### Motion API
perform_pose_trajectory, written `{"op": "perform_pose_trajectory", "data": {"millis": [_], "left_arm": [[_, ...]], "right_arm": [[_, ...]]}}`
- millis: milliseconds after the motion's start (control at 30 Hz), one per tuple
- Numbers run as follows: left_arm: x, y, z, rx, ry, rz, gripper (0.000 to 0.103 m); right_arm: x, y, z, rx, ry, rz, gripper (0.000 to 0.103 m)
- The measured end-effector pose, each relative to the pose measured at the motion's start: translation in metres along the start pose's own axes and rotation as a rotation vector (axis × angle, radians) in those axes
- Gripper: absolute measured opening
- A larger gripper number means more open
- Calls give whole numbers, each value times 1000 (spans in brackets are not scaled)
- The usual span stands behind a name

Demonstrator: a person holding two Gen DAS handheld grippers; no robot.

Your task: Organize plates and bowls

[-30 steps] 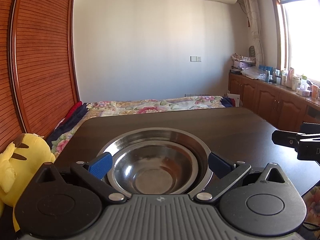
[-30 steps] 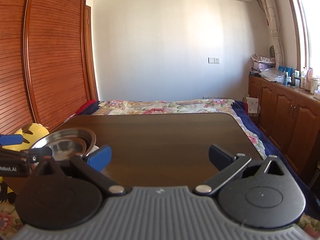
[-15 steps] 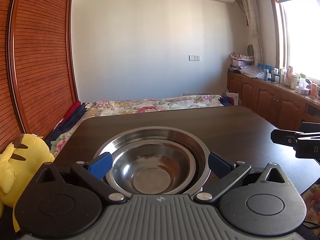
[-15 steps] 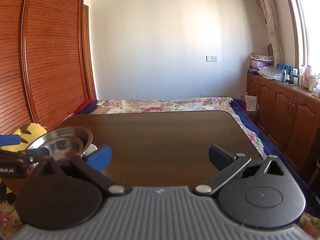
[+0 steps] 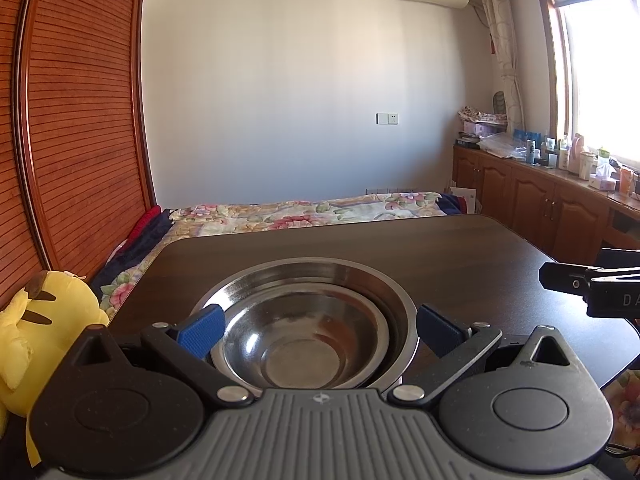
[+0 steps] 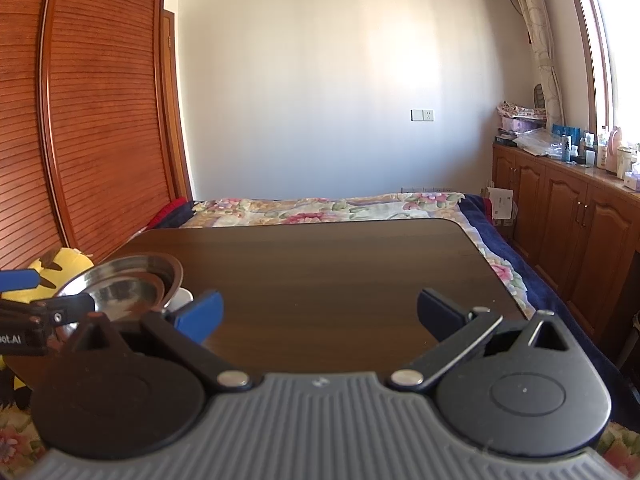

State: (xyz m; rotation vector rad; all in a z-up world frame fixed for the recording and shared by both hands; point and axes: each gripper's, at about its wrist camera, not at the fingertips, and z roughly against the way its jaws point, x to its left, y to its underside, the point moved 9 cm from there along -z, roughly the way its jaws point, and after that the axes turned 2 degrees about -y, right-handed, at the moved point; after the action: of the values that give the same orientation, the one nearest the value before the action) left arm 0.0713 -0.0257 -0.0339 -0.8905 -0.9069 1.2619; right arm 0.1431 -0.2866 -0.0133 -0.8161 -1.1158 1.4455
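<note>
A small steel bowl [image 5: 304, 340] sits nested inside a wider steel plate [image 5: 396, 296] on the dark wooden table [image 5: 460, 248]. My left gripper [image 5: 318, 326] is open, its blue pads to either side of the stack's near rim, not touching it. In the right wrist view the same stack [image 6: 124, 284] stands at the table's left edge, on something white [image 6: 182, 298]. My right gripper [image 6: 320, 312] is open and empty over the bare table [image 6: 340, 272]. The right gripper's finger [image 5: 580, 284] shows at the left view's right edge.
A yellow plush toy [image 5: 36, 328] sits left of the table. A bed with a floral cover [image 5: 304, 216] lies beyond the far edge. Wooden cabinets with bottles [image 5: 560, 184] line the right wall. A slatted wooden wardrobe [image 5: 72, 140] fills the left.
Both views have drifted slightly. The stack sits a little lower and nearer in the left view. Both grippers stay open.
</note>
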Motion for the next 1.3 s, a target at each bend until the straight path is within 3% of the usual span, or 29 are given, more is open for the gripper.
{"op": "perform_pose_trajectory", "data": {"millis": [1300], "left_arm": [[1, -1, 0, 1, 0, 1, 102]], "right_arm": [[0, 2, -1, 1, 5, 12, 103]]}}
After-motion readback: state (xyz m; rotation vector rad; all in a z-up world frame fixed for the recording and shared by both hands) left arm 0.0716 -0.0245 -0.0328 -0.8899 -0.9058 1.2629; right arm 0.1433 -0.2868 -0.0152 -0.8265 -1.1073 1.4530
